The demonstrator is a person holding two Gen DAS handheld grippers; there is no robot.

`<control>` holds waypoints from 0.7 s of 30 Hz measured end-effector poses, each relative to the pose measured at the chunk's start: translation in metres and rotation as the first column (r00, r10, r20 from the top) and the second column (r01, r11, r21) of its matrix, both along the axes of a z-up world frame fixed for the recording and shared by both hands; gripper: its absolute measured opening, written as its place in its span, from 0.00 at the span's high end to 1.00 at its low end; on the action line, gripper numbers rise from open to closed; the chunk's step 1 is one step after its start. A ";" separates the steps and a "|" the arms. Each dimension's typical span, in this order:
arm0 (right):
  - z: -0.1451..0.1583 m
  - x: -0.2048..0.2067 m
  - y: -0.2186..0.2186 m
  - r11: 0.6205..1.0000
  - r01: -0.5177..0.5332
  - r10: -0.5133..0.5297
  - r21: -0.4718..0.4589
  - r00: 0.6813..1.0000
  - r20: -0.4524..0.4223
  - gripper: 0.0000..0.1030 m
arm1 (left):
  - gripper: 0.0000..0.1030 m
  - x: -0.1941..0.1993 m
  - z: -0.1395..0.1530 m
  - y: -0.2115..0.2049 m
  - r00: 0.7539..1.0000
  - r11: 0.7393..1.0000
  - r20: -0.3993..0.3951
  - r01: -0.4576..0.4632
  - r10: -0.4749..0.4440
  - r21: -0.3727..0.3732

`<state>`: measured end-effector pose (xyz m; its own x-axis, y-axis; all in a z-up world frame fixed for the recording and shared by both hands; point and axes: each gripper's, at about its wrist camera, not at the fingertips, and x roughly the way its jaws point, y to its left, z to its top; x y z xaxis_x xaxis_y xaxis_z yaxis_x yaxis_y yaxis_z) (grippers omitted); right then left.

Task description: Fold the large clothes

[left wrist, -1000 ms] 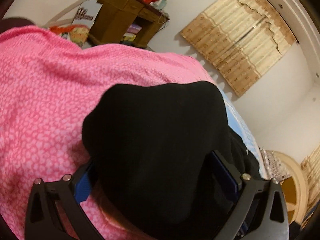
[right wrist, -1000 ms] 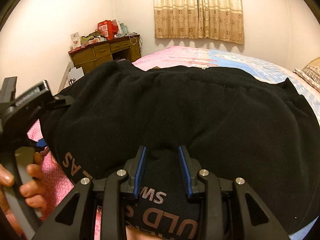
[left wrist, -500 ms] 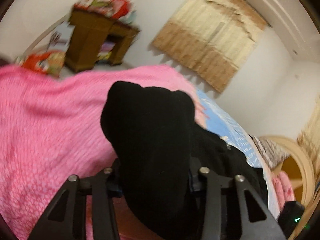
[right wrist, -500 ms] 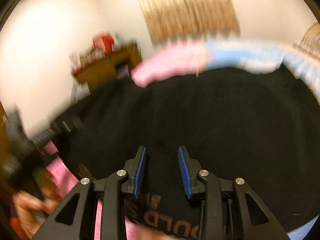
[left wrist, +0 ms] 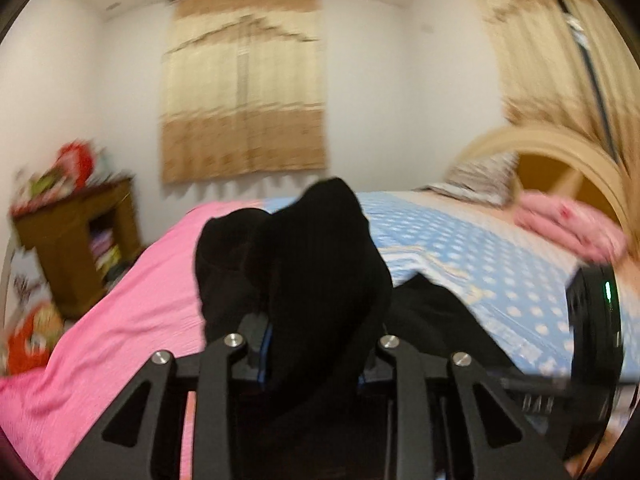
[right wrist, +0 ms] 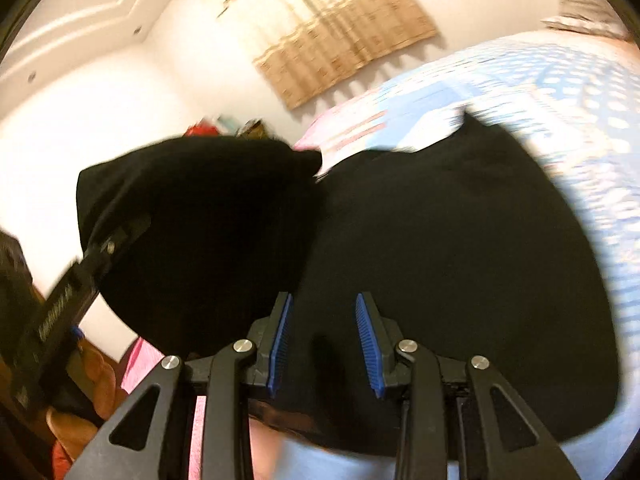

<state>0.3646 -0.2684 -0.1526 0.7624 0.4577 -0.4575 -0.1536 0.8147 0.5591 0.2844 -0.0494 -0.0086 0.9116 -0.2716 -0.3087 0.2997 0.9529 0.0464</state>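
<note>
nearest, the left claw [left wrist: 316, 344] is closing its jaws on a bunched fold of the large black knit garment [left wrist: 320, 256], which rises between them and is pinched there. the right claw [right wrist: 324, 340] stands partly spread, its blue ribbed pads [right wrist: 280, 340] astride the garment's near edge; whether they press it i cannot tell. beyond, the garment's body lies across the pink and blue bed [left wrist: 460, 240], its long axis running away to the right, so the left hand's raised flap probably folds that way.
</note>
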 end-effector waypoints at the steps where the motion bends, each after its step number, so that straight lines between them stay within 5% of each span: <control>1: 0.000 -0.005 -0.016 1.000 0.025 -0.025 0.002 1.000 -0.003 0.66 | 0.72 -0.004 -0.003 -0.014 0.999 0.999 0.007 0.032 -0.032 0.029; 5: -0.005 -0.022 -0.069 0.994 0.104 -0.104 0.035 0.995 -0.007 0.66 | 0.73 -0.019 -0.023 -0.064 0.990 0.981 0.029 0.132 -0.137 0.140; 8: -0.010 -0.025 -0.095 0.980 0.081 -0.079 0.184 0.997 -0.020 0.66 | 0.73 -0.027 -0.045 -0.085 0.984 0.954 0.042 0.159 -0.175 0.255; 9: -0.012 -0.022 -0.100 0.963 0.042 -0.038 0.267 0.999 -0.017 0.66 | 0.73 -0.030 -0.048 -0.082 0.983 0.954 0.043 0.163 -0.179 0.253; 10: -0.013 -0.018 -0.103 0.943 0.007 -0.004 0.334 1.000 -0.011 0.54 | 0.73 -0.031 -0.048 -0.074 0.983 0.958 0.042 0.162 -0.177 0.236; 11: -0.013 -0.013 -0.105 0.913 -0.029 0.034 0.408 0.999 -0.007 0.40 | 0.73 -0.030 -0.045 -0.067 0.984 0.963 0.041 0.160 -0.173 0.216; 12: -0.012 -0.002 -0.100 0.896 -0.038 0.049 0.443 0.999 -0.013 0.07 | 0.73 -0.029 -0.040 -0.057 0.985 0.970 0.040 0.156 -0.166 0.188; 13: -0.012 0.004 -0.097 0.880 -0.046 0.060 0.472 0.998 -0.015 0.01 | 0.73 -0.027 -0.035 -0.049 0.986 0.975 0.037 0.152 -0.160 0.164; 16: -0.011 0.033 -0.083 0.813 -0.151 0.175 0.562 0.985 0.011 0.01 | 0.73 -0.019 -0.023 -0.034 0.988 0.983 0.018 0.154 -0.156 0.100; 21: -0.010 0.094 -0.047 0.815 -0.233 0.295 0.531 0.955 -0.033 0.01 | 0.73 -0.018 -0.022 -0.047 0.986 0.980 0.018 0.164 -0.167 0.116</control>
